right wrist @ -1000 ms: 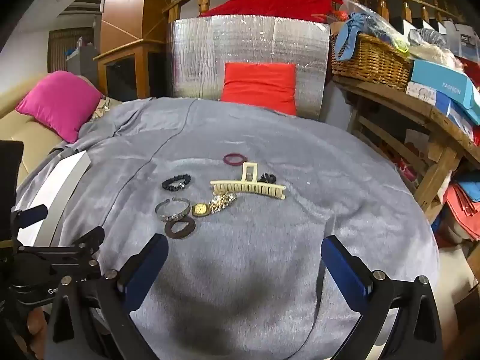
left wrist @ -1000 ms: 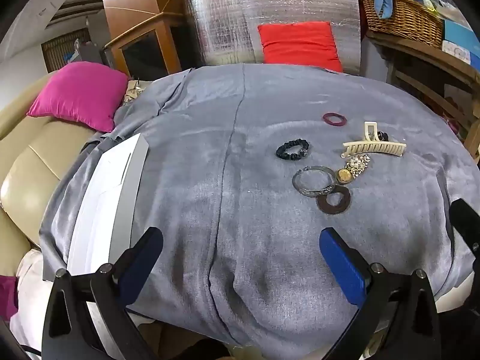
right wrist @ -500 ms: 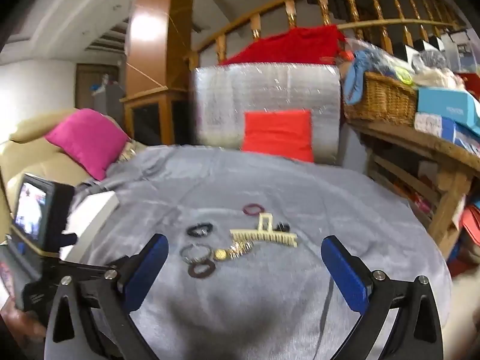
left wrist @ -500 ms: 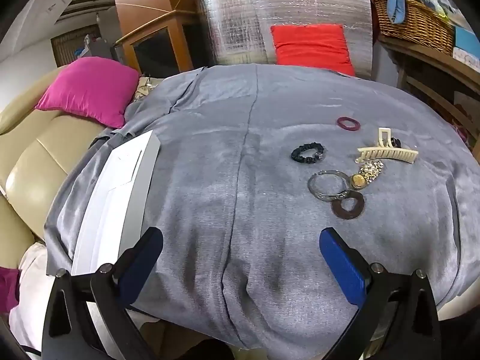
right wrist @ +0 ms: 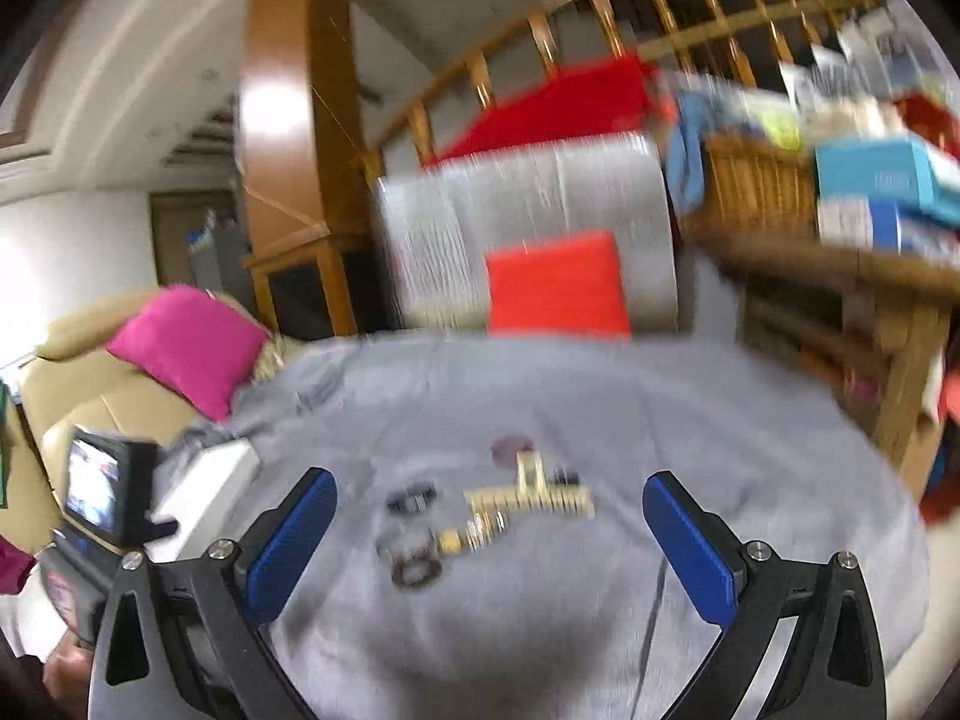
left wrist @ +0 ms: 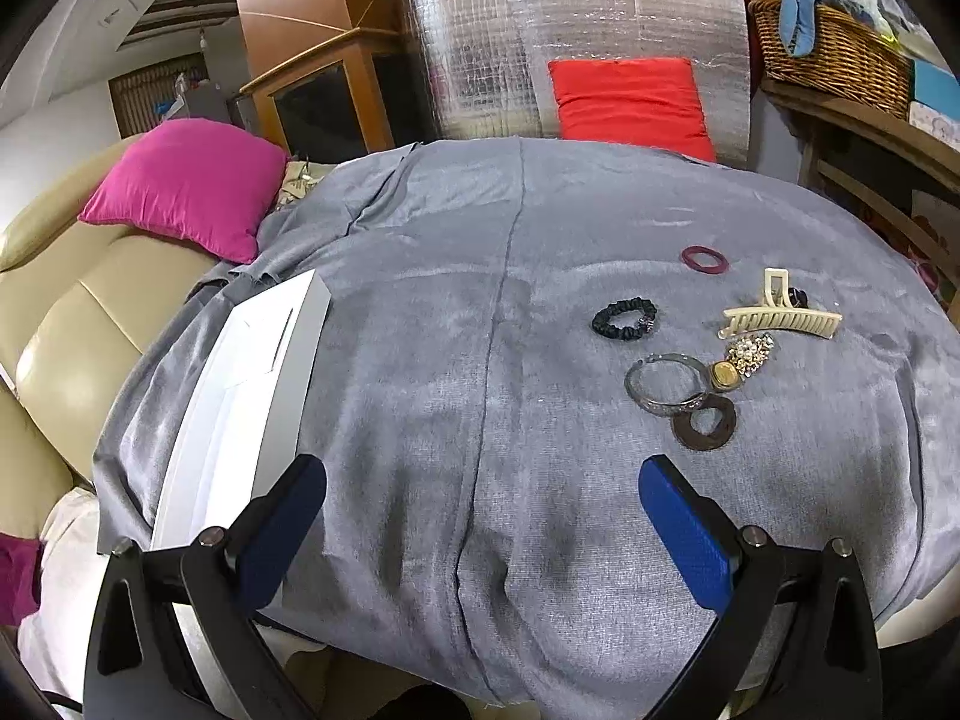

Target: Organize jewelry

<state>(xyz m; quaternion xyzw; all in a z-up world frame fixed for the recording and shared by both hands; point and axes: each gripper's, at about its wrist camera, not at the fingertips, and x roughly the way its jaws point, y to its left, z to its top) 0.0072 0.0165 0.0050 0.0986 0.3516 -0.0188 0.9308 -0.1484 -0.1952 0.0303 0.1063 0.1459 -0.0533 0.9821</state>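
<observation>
Nearest, the left gripper hangs over the near edge of the grey cloth, its fingers spread wide and empty. The right gripper also has its fingers wide apart with nothing between them; its view is smeared with blur.

To the left lies a white tray, apart from the jewelry.

The jewelry sits in a small cluster right of centre. Closest is a dark flat ring, touching a silver bangle just behind it. Both look stiff and light, best pinched across the rim. Beside the bangle to the right is a gold watch with a sparkly band; it is probably limp and slippery, so the case is the safer hold. Behind it lies a cream hair claw, long axis left to right, teeth facing near, handle loop pointing far. It looks rigid, and a grip across the spine should serve. Left of it is a black scrunchie, soft and easily squeezed anywhere. Farthest is a maroon ring, lying flat and alone.
</observation>
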